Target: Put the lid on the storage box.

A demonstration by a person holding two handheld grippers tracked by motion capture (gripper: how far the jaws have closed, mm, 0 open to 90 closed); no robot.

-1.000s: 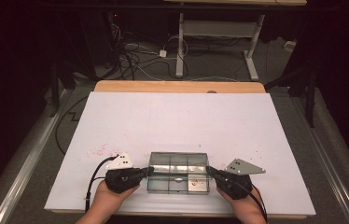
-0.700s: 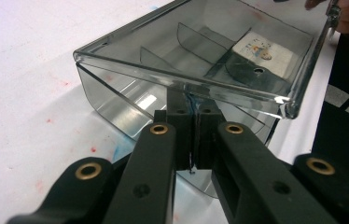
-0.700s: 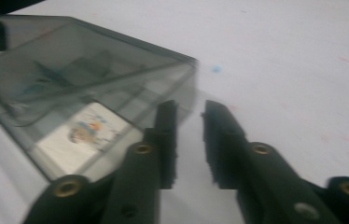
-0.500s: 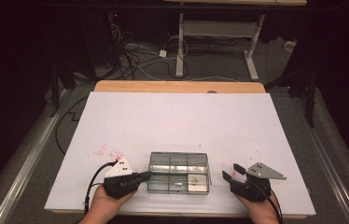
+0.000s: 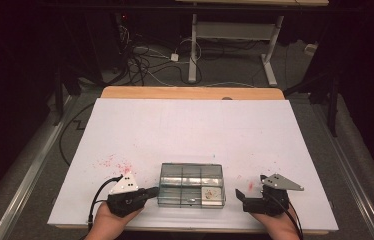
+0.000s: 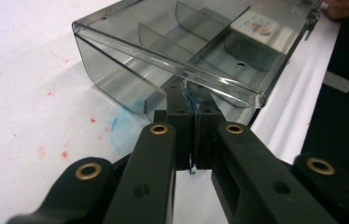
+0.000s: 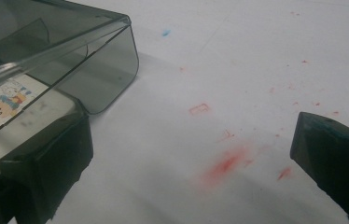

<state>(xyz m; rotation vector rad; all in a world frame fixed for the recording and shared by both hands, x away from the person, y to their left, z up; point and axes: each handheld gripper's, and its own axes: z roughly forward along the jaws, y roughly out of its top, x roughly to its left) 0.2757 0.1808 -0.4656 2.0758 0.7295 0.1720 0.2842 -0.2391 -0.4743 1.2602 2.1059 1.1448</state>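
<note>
Pulled back from the clear compartment box (image 5: 191,185), the right gripper (image 5: 245,197) had just been opening on nothing, while the left gripper (image 5: 151,191) stayed clamped on its wall.

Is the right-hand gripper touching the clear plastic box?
Apart. In the high view, bare white table separates the right gripper from the clear plastic box; its jaws have just been opening, nothing between them.

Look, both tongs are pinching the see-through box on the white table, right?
Not both. The left tongs pinch the see-through box, but the right tongs have just been opening and stand beside it with nothing between them, as the right gripper view shows.
</note>
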